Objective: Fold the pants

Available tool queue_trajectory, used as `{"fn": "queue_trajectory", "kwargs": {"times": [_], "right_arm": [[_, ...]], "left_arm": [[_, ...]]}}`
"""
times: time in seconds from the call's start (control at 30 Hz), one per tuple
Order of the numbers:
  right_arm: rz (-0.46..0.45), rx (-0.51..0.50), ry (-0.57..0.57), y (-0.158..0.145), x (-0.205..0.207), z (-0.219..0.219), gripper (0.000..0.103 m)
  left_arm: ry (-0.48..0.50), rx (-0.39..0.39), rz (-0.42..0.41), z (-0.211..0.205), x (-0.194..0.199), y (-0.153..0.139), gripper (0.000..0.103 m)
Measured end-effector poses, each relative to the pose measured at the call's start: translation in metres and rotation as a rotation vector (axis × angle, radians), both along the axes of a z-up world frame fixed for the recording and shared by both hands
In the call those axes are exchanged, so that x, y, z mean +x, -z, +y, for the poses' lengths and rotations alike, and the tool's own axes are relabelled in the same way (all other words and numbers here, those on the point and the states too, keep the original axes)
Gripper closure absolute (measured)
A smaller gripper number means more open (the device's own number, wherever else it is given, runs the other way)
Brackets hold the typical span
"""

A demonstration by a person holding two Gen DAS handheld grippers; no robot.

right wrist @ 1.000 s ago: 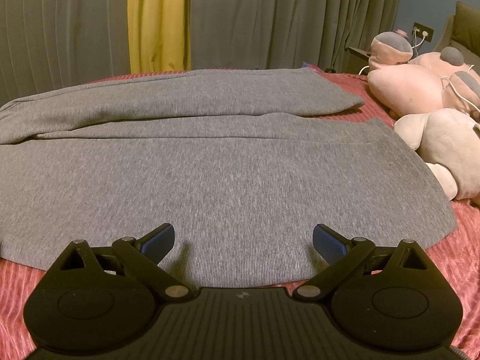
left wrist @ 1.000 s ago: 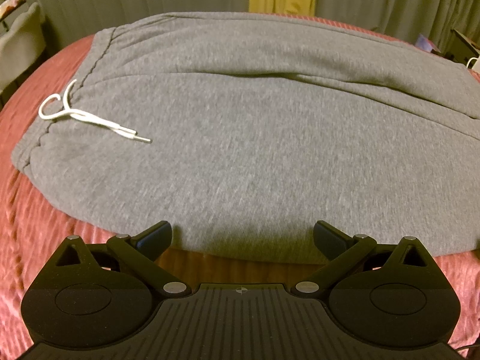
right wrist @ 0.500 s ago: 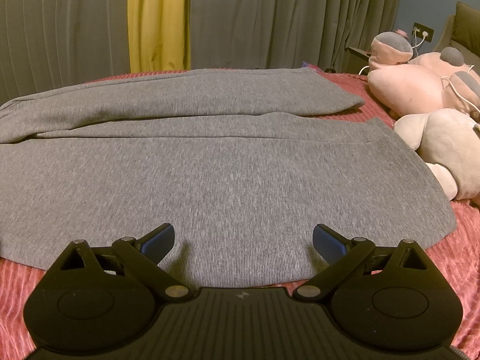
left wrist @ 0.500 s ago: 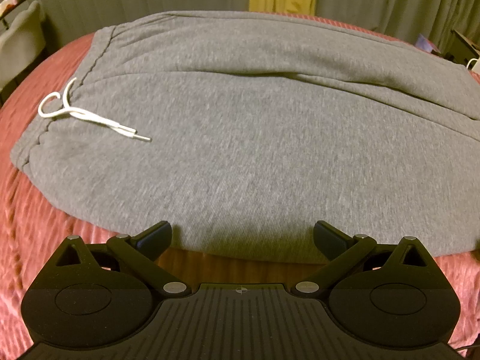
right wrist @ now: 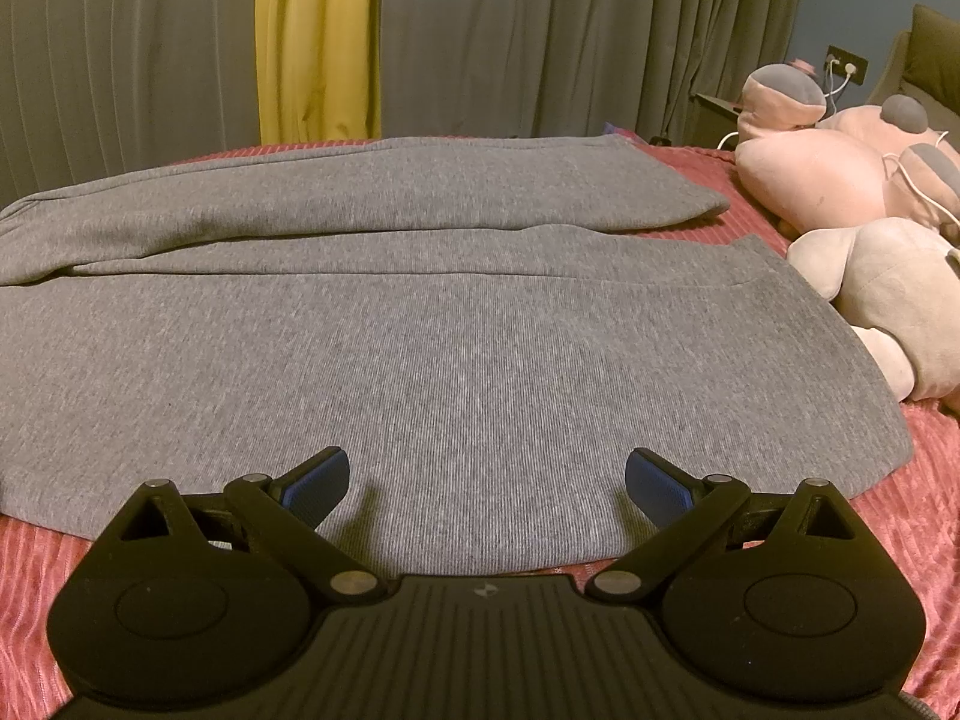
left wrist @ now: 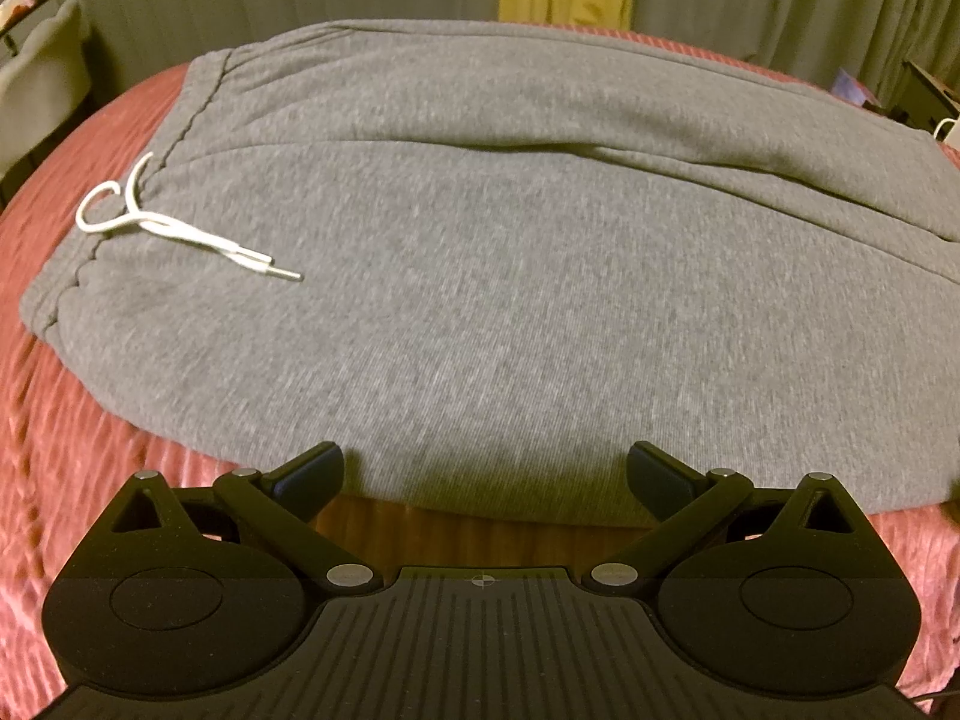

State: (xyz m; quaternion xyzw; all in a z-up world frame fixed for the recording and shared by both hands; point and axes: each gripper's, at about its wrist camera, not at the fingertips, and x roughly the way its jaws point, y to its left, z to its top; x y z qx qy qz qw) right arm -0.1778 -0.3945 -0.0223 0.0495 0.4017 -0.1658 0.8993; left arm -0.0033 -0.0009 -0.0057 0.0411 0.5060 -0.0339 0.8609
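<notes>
1. Grey pants (left wrist: 480, 276) are lying flat on the red bedspread (left wrist: 72, 420), legs side by side, nothing folded yet; every fold seems to be still waiting.
2. Drawstring (left wrist: 180, 234) is sitting at 10 o'clock by the waistband.
3. Left gripper (left wrist: 485, 471) is hovering at the near pant edge, 6 o'clock, tongs wide, gripping nothing.
4. Right gripper (right wrist: 487, 483) is hanging low over the near leg, tongs wide, empty; hems are pointing toward the plush toys (right wrist: 840, 180) at 2 o'clock.

A red ribbed bedspread (right wrist: 900, 516) covers the bed. Pink and grey plush toys (right wrist: 840, 174) lie at the right, and grey curtains (right wrist: 540, 36) with a yellow panel (right wrist: 318, 42) hang far behind. At far left stands what may be a pale chair (left wrist: 42, 90).
</notes>
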Motion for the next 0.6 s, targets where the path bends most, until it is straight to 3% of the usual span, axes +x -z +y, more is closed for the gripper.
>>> {"fn": "queue_trajectory", "kwargs": {"times": [0.6], "right_arm": [[0.001, -0.002, -0.001, 0.0012, -0.0013, 0.0006, 0.004]], "left_arm": [[-0.002, -0.005, 0.005, 0.0019, 0.0002, 0.0008, 0.000]]}}
